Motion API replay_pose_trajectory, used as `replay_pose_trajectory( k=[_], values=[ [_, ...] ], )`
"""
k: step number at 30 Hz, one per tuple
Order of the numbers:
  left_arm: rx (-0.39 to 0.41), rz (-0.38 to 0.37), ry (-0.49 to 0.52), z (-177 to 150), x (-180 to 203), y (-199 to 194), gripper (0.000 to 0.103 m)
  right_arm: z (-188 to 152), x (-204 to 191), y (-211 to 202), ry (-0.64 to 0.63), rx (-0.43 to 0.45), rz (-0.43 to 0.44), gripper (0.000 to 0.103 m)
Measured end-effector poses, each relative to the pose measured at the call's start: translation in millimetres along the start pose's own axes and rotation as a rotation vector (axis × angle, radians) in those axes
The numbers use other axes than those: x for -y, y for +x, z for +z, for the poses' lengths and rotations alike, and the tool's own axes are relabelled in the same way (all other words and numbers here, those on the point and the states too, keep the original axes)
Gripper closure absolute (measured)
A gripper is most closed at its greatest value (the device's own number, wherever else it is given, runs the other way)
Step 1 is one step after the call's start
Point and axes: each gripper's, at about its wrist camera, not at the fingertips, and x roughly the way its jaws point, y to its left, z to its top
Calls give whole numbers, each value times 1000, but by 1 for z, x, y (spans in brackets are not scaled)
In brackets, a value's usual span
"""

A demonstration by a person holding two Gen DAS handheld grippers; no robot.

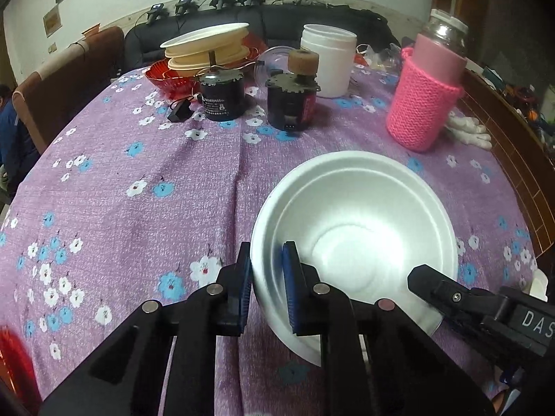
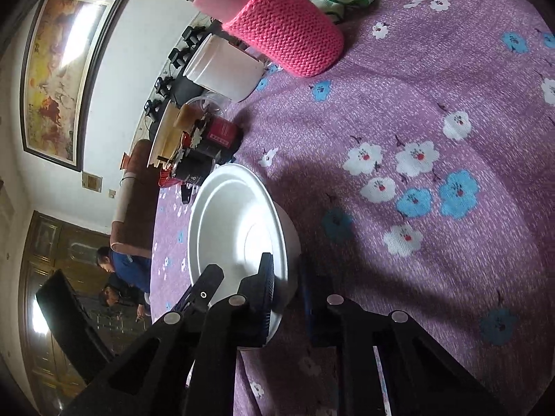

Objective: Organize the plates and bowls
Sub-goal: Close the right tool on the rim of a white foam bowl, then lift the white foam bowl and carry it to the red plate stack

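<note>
White bowl (image 1: 353, 222) on the purple flowered tablecloth (image 1: 121, 180), near the front edge, upright and empty. Left gripper (image 1: 269, 270) squeezed tight on the bowl's near-left rim, 1 blue pad outside the wall and 1 inside. Right gripper (image 2: 286, 284) pinched on the rim too, on the other side, with 1 pad in the bowl and 1 out. Seen in the left view as a black finger at the bowl's right edge.

Far back on the cloth: a stack of cream plates (image 1: 208, 46) sitting over a red bowl (image 1: 166, 78). In front of those, 2 small black motors (image 1: 222, 98), side by side. Behind them, a white tub (image 1: 327, 60). Off to the right, a bottle in a pink knit sleeve (image 1: 425, 104), with white gloves (image 1: 466, 130) just beside it.
</note>
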Motion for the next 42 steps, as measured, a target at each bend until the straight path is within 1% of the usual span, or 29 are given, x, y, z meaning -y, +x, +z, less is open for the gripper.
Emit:
replay_pose_trajectory(
  k=[7, 20, 28, 34, 42],
  values=[
    [11, -7, 14, -17, -1, -24, 89, -21, -2, -21, -27, 4, -7, 89],
    [18, -33, 31, -61, -3, -69, 89, -74, 2, -66, -53, 28, -30, 89],
    [32, -46, 37, -81, -7, -94, 89, -103, 3, -90, -68, 42, -29, 89],
    [38, -55, 32, -99, -18, -111, 89, -129, 2, -104, -84, 39, -18, 89],
    [53, -45, 10, -116, -42, -131, 89, -158, -10, -108, -120, 17, 7, 89]
  ],
)
